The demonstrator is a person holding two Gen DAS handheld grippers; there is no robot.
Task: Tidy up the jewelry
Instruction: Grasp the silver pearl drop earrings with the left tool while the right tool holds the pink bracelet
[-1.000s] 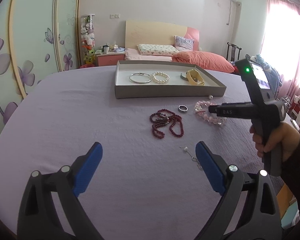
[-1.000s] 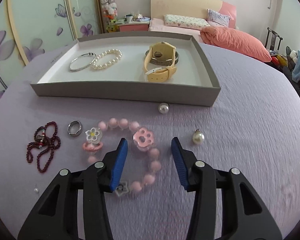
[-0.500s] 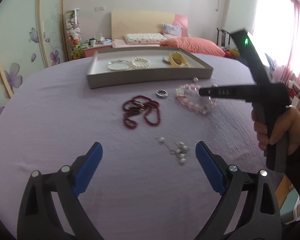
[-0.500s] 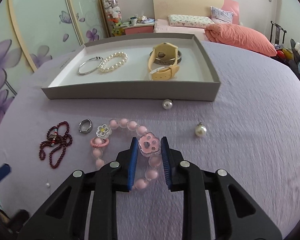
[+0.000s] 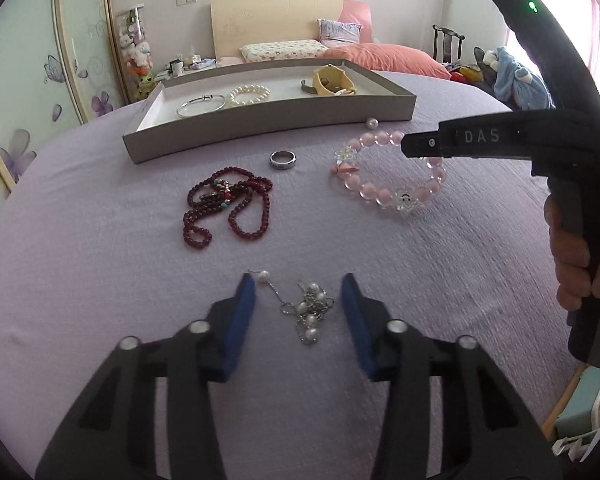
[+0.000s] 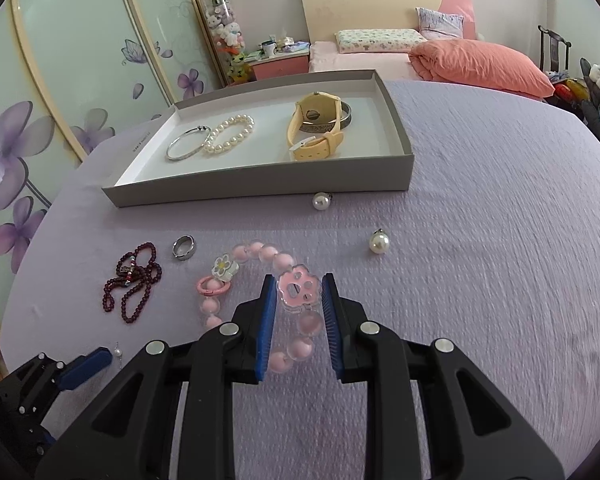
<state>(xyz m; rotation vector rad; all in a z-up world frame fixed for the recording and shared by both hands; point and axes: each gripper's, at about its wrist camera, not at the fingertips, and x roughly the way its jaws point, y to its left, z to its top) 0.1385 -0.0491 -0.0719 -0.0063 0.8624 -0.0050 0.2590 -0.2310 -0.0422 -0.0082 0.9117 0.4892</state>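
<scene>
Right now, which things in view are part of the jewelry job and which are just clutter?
Job: grey cardboard tray, pink beaded paw-charm bracelet, dark red bead necklace, silver band ring, tangled silver pearl chain, two loose pearl pendants.

Clutter: stuffed toys, coral quilt.

Left gripper (image 5: 298,292) low over the cloth, blue pads (image 5: 242,320) set apart, a pearl chain (image 5: 306,312) lying between them untouched. Right gripper (image 6: 299,292) nearly closed, pads (image 6: 266,320) pressed against both edges of the bracelet (image 6: 298,289) at its paw charm. Right hand (image 5: 576,256) wrapped round the handle at the frame's right edge.
</scene>
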